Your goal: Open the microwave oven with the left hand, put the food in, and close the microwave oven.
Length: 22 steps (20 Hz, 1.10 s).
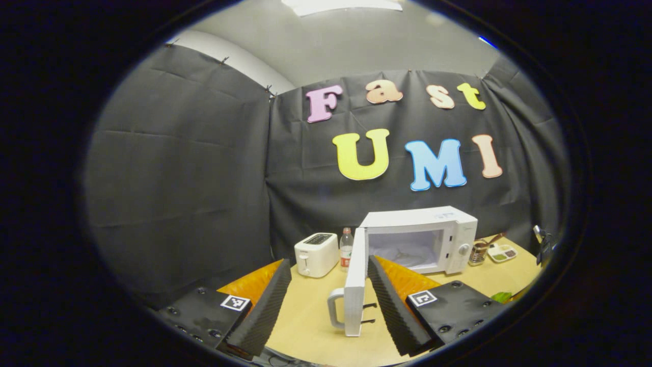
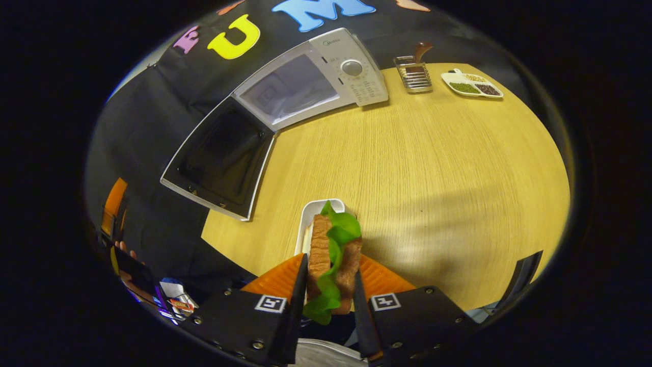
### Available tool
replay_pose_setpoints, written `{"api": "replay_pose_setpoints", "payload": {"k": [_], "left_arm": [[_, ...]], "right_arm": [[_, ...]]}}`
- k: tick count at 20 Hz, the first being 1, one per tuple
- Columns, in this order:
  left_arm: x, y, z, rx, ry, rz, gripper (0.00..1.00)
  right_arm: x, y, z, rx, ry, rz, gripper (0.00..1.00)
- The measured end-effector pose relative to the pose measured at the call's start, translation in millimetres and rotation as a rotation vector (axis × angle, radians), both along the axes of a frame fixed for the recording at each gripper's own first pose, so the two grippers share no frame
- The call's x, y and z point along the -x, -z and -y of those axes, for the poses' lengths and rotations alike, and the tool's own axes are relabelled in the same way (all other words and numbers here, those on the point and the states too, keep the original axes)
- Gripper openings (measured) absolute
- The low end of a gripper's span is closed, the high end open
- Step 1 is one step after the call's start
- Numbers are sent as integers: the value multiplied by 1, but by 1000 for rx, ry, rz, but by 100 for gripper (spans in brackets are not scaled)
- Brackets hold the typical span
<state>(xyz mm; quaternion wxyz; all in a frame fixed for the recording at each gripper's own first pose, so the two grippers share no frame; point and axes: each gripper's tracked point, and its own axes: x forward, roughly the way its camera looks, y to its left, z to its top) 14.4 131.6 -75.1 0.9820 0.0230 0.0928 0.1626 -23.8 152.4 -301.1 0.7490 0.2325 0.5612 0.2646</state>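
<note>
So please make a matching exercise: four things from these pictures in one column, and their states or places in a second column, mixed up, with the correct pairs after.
Things:
1. microwave door
2. sandwich
3. toaster
4. divided dish

States or places:
A. far right of the table, past the metal rack
B. swung open
C. held between the fingers of the right hand-held gripper
D. left of the microwave, beside a bottle

Pairs: 1-B, 2-C, 3-D, 4-A
</note>
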Motion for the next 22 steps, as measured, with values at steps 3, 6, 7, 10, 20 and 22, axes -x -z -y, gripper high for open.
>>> {"api": "replay_pose_setpoints", "payload": {"k": [3,6,7,10,20,22], "left_arm": [[8,-6,0,-3,-23,13,97],[12,-9,-1,3,-37,22,100],[13,-10,-1,2,-38,23,97],[9,-10,-6,1,-36,20,99],[-35,-2,-40,49,15,50,97],[-45,2,-49,48,27,51,100]], "right_arm": [[-1,-4,3,-15,0,-8,31],[-6,-17,4,-31,0,31,31],[-9,-22,4,-40,8,38,31],[-17,-42,-3,-74,27,57,31],[-86,-99,-61,-166,124,216,30],[-102,-103,-75,-173,154,235,31]]}}
